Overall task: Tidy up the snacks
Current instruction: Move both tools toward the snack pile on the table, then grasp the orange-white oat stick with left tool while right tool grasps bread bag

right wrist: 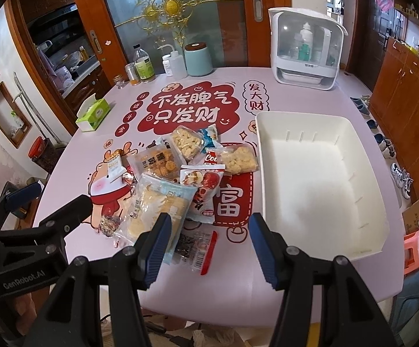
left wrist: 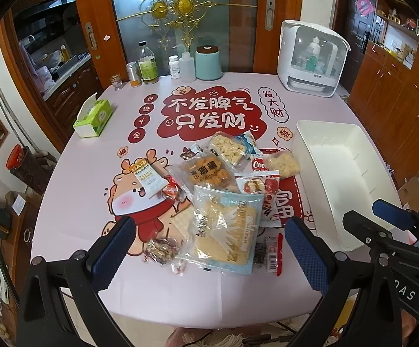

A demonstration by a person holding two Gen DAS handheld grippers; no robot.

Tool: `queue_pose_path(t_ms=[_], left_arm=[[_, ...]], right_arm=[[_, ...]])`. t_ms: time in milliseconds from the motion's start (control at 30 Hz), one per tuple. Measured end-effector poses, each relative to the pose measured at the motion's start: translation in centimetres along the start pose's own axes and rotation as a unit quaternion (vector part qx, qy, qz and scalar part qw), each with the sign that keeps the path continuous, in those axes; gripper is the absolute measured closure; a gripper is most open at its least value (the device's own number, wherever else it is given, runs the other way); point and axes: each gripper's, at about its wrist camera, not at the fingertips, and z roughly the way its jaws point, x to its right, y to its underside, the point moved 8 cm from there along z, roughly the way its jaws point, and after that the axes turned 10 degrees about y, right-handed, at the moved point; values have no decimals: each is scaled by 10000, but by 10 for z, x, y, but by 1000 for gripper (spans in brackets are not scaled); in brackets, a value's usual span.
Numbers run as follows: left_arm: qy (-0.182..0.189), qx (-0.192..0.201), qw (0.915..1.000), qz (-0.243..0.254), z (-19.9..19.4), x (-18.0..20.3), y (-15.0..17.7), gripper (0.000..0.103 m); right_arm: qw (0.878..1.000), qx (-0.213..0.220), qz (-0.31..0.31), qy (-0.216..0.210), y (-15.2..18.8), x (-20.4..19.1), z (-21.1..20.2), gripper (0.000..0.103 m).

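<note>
Jaws on both grippers stand apart and hold nothing: the left gripper (left wrist: 209,248) hangs over the near end of the snack pile (left wrist: 224,190), the right gripper (right wrist: 209,245) over the near bench edge between pile and bin (right wrist: 380,199). Snacks lie heaped mid-bench (left wrist: 73,208), just left of the white bin. Nearest, the big pale-blue pack (left wrist: 224,228) lies flat, its long axis running from the near edge toward the far side. The empty bin's long axis runs the same way.
</note>
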Motion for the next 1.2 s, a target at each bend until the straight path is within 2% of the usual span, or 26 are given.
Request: queue_pose_path(t_ms=[67,367,500,667,767,900,1000,1200], left_arm=[[26,8,10000,39,-1,-7,-6,1],[106,30,9997,208,-5,-47,-35,1],[69,79,9998,146,-3,-73,-45,1],[-158,98,9997,131,5,-119,-55,1],[-178,-71,9997,152,18,-140,-52,1],[-99,-431,9988,208,48,-167,-45,1],[25,-667,9975,232,73,-177,-38,1],[243,-1166,9927,204,130,-193,-32,1]], right_arm=[[9999,134,70,-20,-8,-4,-2,46],[9993,150,331,-71,-23,-35,-7,46],[9988,-122,437,-185,-25,-53,-2,46],[9978,-495,440,-40,-17,-67,20,46],[9970,-624,465,-6,-14,-74,34,46],[9954,-816,468,-201,-7,-84,56,45],[9938,-931,544,-285,0,-85,75,39],[9863,-1309,897,-446,18,-78,127,38]])
